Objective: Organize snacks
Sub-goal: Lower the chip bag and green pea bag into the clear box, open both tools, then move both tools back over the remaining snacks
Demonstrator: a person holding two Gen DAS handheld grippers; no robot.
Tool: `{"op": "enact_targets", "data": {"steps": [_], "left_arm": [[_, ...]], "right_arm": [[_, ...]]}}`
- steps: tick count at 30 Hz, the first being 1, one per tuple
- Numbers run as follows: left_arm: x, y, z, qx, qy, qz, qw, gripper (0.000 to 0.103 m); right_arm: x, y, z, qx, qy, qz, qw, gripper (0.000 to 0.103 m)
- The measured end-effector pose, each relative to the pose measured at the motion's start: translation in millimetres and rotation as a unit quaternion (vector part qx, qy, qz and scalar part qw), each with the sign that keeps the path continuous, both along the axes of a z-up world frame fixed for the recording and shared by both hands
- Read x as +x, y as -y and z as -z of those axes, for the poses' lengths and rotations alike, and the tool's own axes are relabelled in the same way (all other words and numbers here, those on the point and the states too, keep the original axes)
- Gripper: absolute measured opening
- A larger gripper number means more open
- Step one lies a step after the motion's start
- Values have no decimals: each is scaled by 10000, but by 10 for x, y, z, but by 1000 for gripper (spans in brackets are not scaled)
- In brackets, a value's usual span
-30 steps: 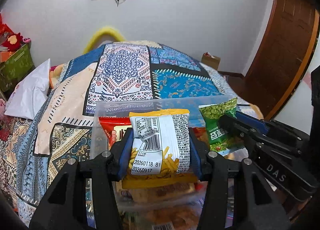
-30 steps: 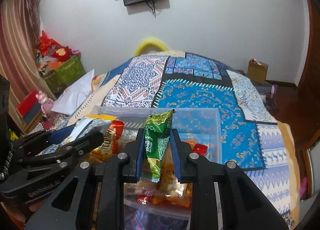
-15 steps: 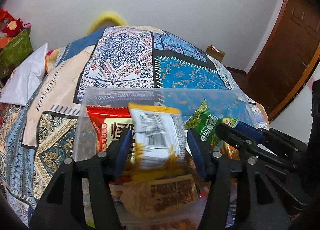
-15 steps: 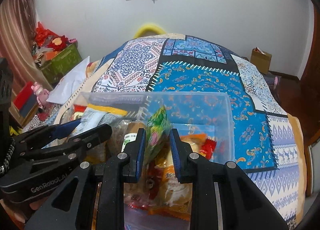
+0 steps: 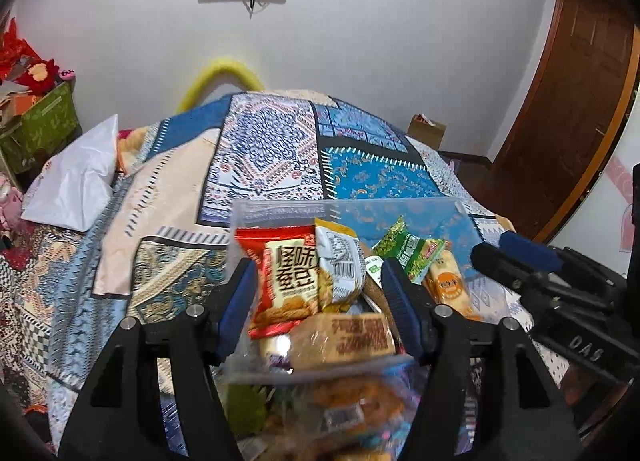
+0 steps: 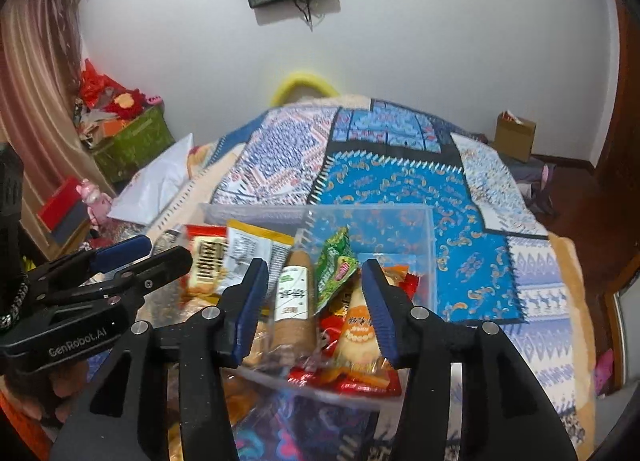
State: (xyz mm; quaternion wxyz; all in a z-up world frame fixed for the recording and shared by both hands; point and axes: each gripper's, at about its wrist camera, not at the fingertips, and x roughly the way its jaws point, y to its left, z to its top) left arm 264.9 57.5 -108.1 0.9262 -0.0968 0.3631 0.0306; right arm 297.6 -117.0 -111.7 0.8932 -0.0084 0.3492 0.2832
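A clear plastic bin [image 5: 348, 208] [image 6: 424, 237] on the quilted bed holds several snack packs. My left gripper [image 5: 316, 277] is open and empty just above its near side. The yellow-and-white barcode pack [image 5: 340, 273] [image 6: 248, 249] lies in the bin beside a red pack [image 5: 280, 281]. My right gripper [image 6: 314, 281] is open and empty over the bin. The green pea pack [image 6: 334, 269] [image 5: 408, 251] rests in the bin next to a brown stick pack [image 6: 292, 301] and an orange pack [image 6: 358, 333].
More snack packs [image 5: 352, 409] lie outside the bin at its near side. A white pillow [image 5: 72, 181] and a green box [image 5: 40, 129] are at the left. A cardboard box [image 6: 514, 137] and a wooden door [image 5: 568, 101] are at the right.
Both grippers lowered their packs into the bin, then opened. The yellow-and-white pack and the green pea pack now lie in the bin, and both grippers have drawn back.
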Motion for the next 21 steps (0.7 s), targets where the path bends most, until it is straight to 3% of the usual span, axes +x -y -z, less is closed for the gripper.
{"op": "enact_targets", "data": {"steps": [10,21], "left_arm": [[-637,-188,-178,237,0,-53,9997,70],[-1192,-368,25,211,-335,7,9992,71]], "right_arm": [[-532,-57,-194,94,268,-146,9995,52],[-916,-232,134,-15,-223,-267,9994,52]]}}
